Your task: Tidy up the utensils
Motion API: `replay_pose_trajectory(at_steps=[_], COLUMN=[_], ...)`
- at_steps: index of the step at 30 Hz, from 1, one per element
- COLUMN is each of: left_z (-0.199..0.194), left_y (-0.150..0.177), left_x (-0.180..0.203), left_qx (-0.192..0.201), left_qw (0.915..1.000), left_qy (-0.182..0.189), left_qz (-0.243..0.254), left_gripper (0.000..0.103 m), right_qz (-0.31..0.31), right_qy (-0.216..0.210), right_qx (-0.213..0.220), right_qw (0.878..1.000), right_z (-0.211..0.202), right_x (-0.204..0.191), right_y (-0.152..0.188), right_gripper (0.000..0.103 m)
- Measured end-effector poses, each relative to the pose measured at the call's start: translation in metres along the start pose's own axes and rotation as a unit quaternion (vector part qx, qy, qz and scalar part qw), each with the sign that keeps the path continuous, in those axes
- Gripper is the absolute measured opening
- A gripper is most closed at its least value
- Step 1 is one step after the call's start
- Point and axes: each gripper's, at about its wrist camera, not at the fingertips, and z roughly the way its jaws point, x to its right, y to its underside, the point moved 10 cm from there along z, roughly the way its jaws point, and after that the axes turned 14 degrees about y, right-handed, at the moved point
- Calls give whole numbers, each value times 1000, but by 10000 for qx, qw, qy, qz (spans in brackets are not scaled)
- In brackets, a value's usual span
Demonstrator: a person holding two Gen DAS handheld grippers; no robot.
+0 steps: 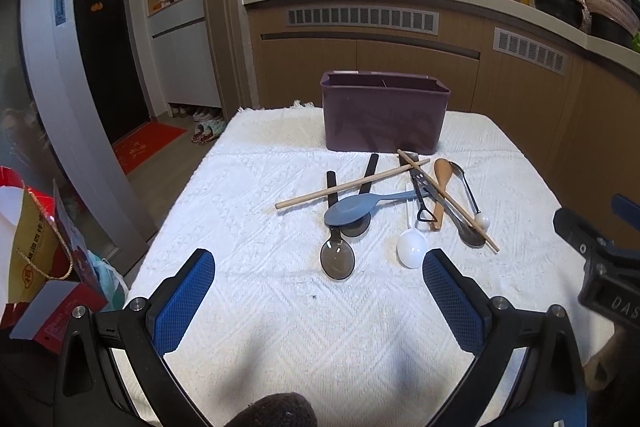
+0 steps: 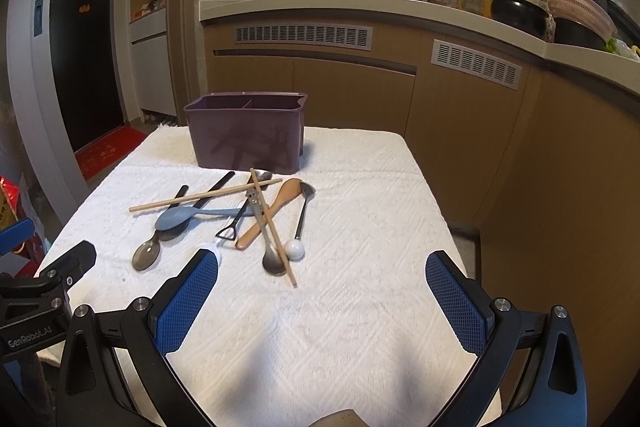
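Ahead of both grippers: utensils [image 1: 400, 203] piled before bin [image 1: 384, 111], ready for sorting. Left gripper [image 1: 320, 287], right gripper [image 2: 322, 291] wide, empty, staged for pickup.

Utensils [image 1: 384, 203] lie crossed on the cloth [image 1: 280, 307] before the bin [image 1: 384, 111], seemingly none inside

Table cloth [image 1: 280, 307]: white woven fabric, raised diamond and zigzag texture, matt. Purple holder [image 1: 384, 115], centre of frame: plastic, dull sheen, faint scuffs. Chopsticks [image 1: 352, 185]: pale bare wood, matt. Wooden spoon [image 1: 441, 183]: smooth, light brown. Blue-grey spoon [image 1: 352, 209]: matt plastic. Smoky spoon [image 1: 337, 259]: translucent glossy plastic. White spoon [image 1: 412, 247]: glossy, plastic or ceramic, cannot tell which. Metal spoon [image 2: 273, 259]: dull steel. Finger pads [image 2: 188, 303], lower frame: blue, fine gridded rubbery texture.
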Motion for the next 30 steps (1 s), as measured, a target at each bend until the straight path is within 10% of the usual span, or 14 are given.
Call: replay_pose_trajectory(at_steps=[14, 30], left_z=[89, 131], left_y=[-27, -36], left_x=[-8, 15], left_qx=[-619, -1501], left_qw=[9948, 9596], left_qy=[664, 1893], left_qz=[459, 1443], left_gripper=[103, 103], right_qz=[-342, -359], right_qy=[-179, -579], right_qx=[-682, -936], right_qw=[9969, 9933], right_z=[99, 123], right_x=[-16, -28], right_y=[1, -17], right_gripper=[103, 103])
